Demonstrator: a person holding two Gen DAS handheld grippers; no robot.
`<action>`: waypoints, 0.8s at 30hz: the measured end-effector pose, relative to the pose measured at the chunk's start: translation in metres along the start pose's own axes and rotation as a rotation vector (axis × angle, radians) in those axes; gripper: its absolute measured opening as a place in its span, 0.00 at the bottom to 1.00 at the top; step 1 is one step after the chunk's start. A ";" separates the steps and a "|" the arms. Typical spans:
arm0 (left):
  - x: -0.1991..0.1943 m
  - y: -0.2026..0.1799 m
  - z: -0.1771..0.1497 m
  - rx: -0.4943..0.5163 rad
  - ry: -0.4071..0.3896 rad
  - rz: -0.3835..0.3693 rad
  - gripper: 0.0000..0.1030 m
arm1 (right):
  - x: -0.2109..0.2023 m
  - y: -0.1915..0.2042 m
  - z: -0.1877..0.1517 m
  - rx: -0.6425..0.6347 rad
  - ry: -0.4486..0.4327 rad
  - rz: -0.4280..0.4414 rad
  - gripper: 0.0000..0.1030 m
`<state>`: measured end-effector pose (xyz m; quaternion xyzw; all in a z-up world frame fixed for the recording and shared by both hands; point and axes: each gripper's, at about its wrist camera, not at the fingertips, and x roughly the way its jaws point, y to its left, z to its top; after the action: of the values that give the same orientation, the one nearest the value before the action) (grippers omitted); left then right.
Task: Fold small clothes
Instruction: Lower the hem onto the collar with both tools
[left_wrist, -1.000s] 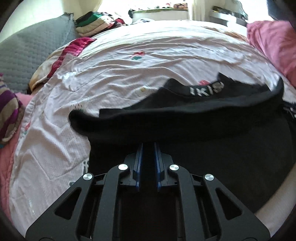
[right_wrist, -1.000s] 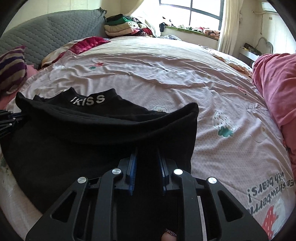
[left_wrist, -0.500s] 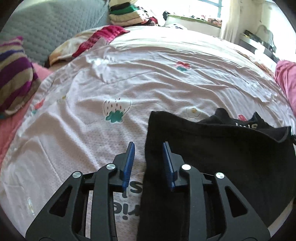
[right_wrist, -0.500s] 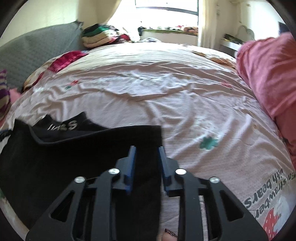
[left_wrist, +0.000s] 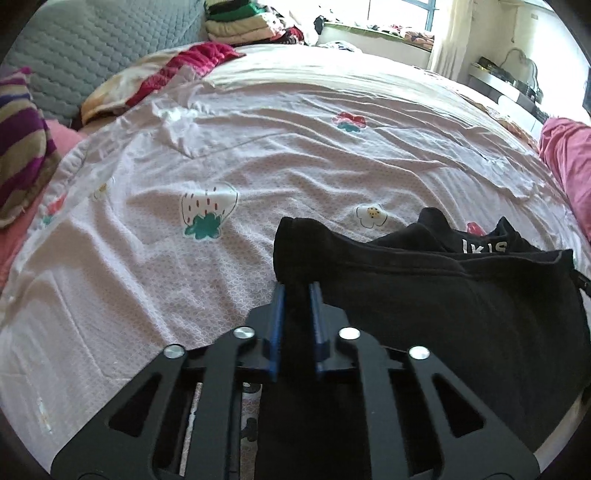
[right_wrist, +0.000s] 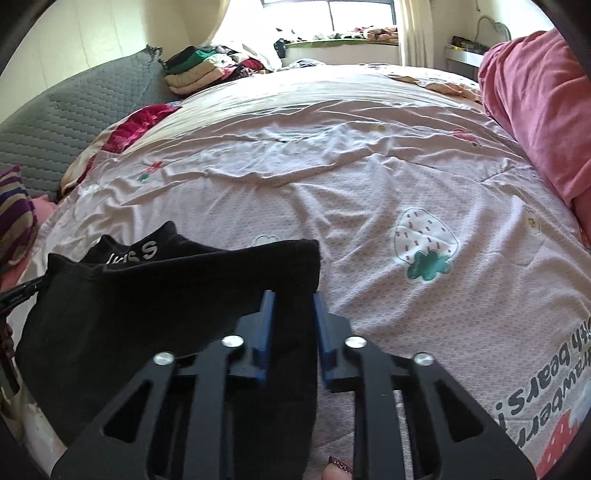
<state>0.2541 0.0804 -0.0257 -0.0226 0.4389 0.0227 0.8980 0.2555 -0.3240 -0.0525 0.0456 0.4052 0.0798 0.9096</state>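
While the black garment (left_wrist: 461, 314) lies on the bed (left_wrist: 258, 166), the left gripper (left_wrist: 297, 291) and right gripper (right_wrist: 290, 299) have just closed their fingers, each pinching a near edge.

Left gripper (left_wrist: 296, 291): matte black frame, triangular cut-outs, 4 round silver screws, 2 blue finger pads (left_wrist: 277, 314). Right gripper (right_wrist: 290, 299): same black build, 4 silver screws, blue pads (right_wrist: 266, 317). Fingertip (right_wrist: 338, 469) at bottom edge wears dark glittery nail polish.
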 end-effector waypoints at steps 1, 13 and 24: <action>-0.002 -0.001 0.000 0.002 -0.008 0.003 0.02 | -0.002 0.002 0.000 -0.008 -0.006 -0.006 0.07; -0.027 0.016 0.013 -0.032 -0.115 0.009 0.02 | -0.027 -0.001 0.015 -0.004 -0.121 -0.042 0.06; 0.006 0.013 -0.007 -0.011 -0.014 0.064 0.04 | 0.006 -0.002 -0.004 -0.006 -0.005 -0.140 0.10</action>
<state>0.2515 0.0926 -0.0349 -0.0132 0.4328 0.0541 0.8998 0.2571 -0.3250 -0.0596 0.0148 0.4050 0.0169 0.9140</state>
